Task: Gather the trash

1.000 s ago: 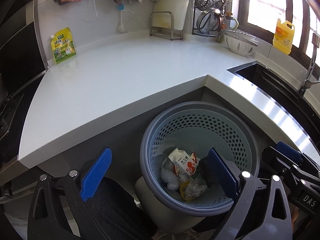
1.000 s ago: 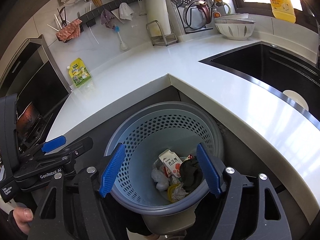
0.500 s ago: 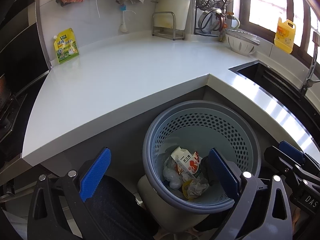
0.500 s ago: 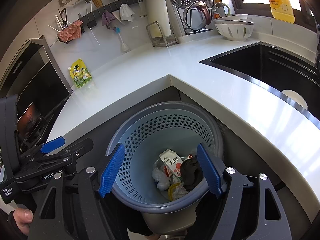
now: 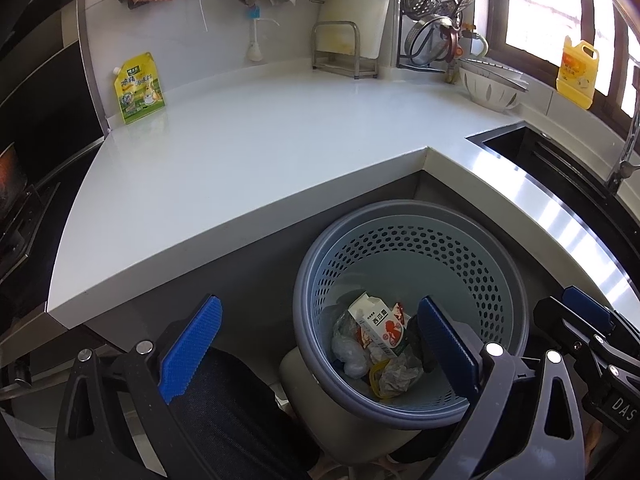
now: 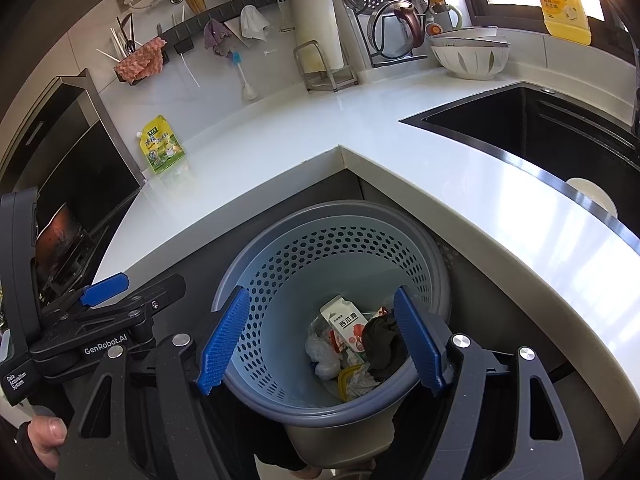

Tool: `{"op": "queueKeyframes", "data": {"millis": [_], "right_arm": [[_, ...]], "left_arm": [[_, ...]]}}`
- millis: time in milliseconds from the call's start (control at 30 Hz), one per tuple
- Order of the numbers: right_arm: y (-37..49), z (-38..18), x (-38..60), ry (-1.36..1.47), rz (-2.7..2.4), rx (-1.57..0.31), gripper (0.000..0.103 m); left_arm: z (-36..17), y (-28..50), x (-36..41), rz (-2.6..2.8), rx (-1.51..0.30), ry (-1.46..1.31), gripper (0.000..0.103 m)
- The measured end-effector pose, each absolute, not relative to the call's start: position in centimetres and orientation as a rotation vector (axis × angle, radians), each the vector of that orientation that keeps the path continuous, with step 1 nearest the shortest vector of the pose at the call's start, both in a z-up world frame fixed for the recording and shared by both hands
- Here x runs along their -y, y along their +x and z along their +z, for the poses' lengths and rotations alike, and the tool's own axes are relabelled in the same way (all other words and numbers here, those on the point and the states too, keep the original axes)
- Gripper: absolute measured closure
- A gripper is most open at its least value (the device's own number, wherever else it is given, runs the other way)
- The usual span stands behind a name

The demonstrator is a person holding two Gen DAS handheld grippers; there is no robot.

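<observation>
A blue-grey perforated trash basket (image 5: 500, 264) (image 6: 280, 264) stands below the counter corner. In it lie a white milk carton (image 5: 376, 324) (image 6: 348, 326), crumpled plastic and paper (image 5: 396, 376), and a dark cloth (image 6: 384, 340). My left gripper (image 5: 320, 348) is open and empty, held above the basket's left rim. My right gripper (image 6: 320, 340) is open and empty, straddling the basket's near rim. Each gripper shows in the other's view: right one (image 5: 592, 336), left one (image 6: 104, 312).
A white L-shaped counter (image 5: 248, 152) (image 6: 460, 184) wraps around the basket. A yellow-green pouch (image 5: 138, 88) (image 6: 160, 144) leans on the back wall. A black sink (image 6: 520, 128), white colander (image 6: 468, 58), dish rack (image 5: 436, 20) and yellow detergent bottle (image 6: 564, 0) lie to the right. A dark stove (image 6: 60, 236) sits left.
Both grippers have drifted slightly; the view of the counter and basket shifts a little. Both stay open and empty. The trash in the basket has not moved.
</observation>
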State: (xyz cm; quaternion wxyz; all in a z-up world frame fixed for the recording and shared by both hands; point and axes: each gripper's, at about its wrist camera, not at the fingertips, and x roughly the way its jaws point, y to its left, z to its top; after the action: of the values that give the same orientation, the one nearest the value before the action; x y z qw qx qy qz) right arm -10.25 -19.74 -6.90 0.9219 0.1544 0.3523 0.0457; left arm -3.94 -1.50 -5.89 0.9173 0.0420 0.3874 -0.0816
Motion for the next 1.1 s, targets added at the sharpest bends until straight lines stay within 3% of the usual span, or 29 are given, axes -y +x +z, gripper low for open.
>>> {"op": "queueKeyframes", "data": {"millis": [1100], "right_arm": [[-9.59,-7.38,19.80,0.341,0.104,-0.731,0.031]], "left_arm": [[-6.60,-3.47,1.17,-0.145,-0.808,0.099,0.006]]}}
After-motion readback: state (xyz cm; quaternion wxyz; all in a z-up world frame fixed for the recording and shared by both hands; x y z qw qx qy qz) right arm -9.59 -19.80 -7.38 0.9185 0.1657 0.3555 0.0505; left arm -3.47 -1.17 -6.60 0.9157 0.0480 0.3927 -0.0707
